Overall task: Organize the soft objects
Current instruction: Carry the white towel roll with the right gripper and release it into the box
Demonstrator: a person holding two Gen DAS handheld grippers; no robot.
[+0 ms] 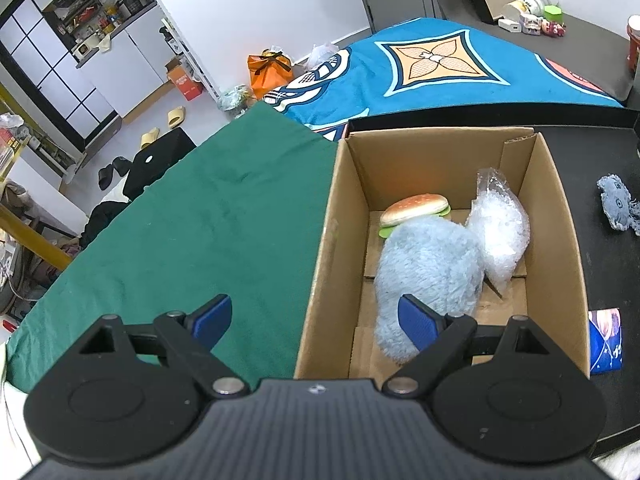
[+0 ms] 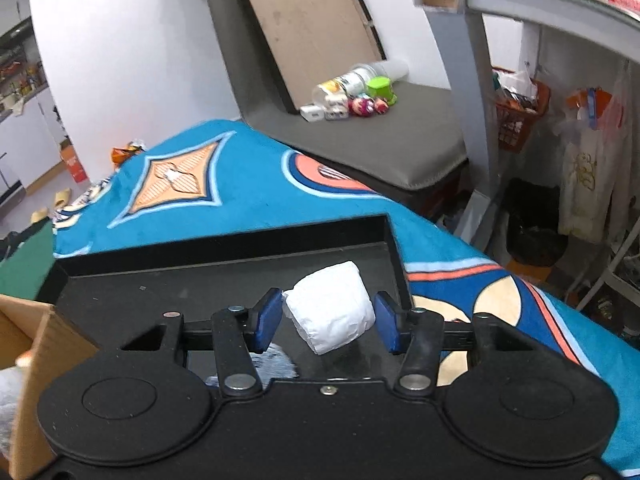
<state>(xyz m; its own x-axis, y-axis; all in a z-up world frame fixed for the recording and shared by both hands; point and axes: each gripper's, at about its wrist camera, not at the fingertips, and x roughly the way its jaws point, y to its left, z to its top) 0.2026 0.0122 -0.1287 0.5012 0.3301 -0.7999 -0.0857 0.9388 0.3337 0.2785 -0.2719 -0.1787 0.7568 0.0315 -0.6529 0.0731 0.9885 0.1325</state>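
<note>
A cardboard box (image 1: pixel 556 216) holds a fluffy light-blue plush (image 1: pixel 428 268), a toy hamburger (image 1: pixel 416 208) and a clear plastic bag (image 1: pixel 500 228). My left gripper (image 1: pixel 316 324) is open and empty, hovering over the box's left wall, its right finger above the plush. A grey-blue knitted toy (image 1: pixel 620 204) lies on the black tray right of the box. In the right wrist view my right gripper (image 2: pixel 328 320) is open around a white paper roll (image 2: pixel 332 308) on the black tray (image 2: pixel 200 280); the left pad touches it, the right pad stands just clear.
A green cloth (image 1: pixel 200 216) covers the table left of the box. A blue patterned blanket (image 1: pixel 440 64) lies behind. A small blue packet (image 1: pixel 606 340) sits right of the box. A grey cloth piece (image 2: pixel 272 364) lies under my right gripper. The box corner (image 2: pixel 36 340) is at left.
</note>
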